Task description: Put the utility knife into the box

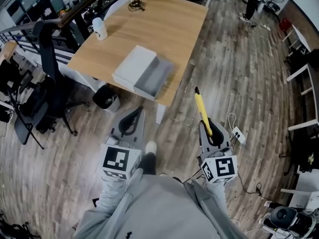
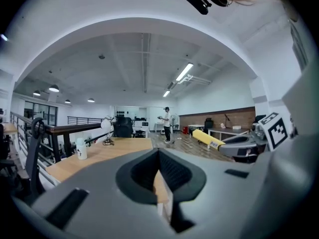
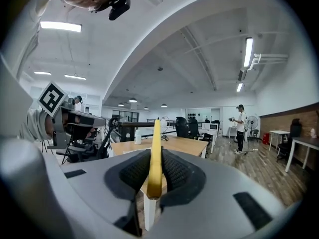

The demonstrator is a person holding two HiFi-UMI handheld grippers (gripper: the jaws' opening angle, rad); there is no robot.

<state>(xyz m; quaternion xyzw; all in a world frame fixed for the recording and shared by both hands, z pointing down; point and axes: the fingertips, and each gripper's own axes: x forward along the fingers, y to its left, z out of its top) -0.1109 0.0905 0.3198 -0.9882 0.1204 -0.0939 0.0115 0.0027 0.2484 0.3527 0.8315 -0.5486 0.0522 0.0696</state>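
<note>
well, the right tool (image 1: 213, 132) pinches the yellow utility knife (image 1: 202, 111) by one end, well short of the box (image 1: 143, 72) on the tabletop (image 1: 164, 29), so its long overhang could pivot or slip en route; the left tool (image 1: 130, 122) is pressed together, empty.

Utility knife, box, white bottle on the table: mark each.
utility knife (image 1: 202, 111), head view, middle of its yellow body.
box (image 1: 133, 66), head view, its white top surface.
white bottle (image 1: 100, 30), head view, side of its body.
</note>
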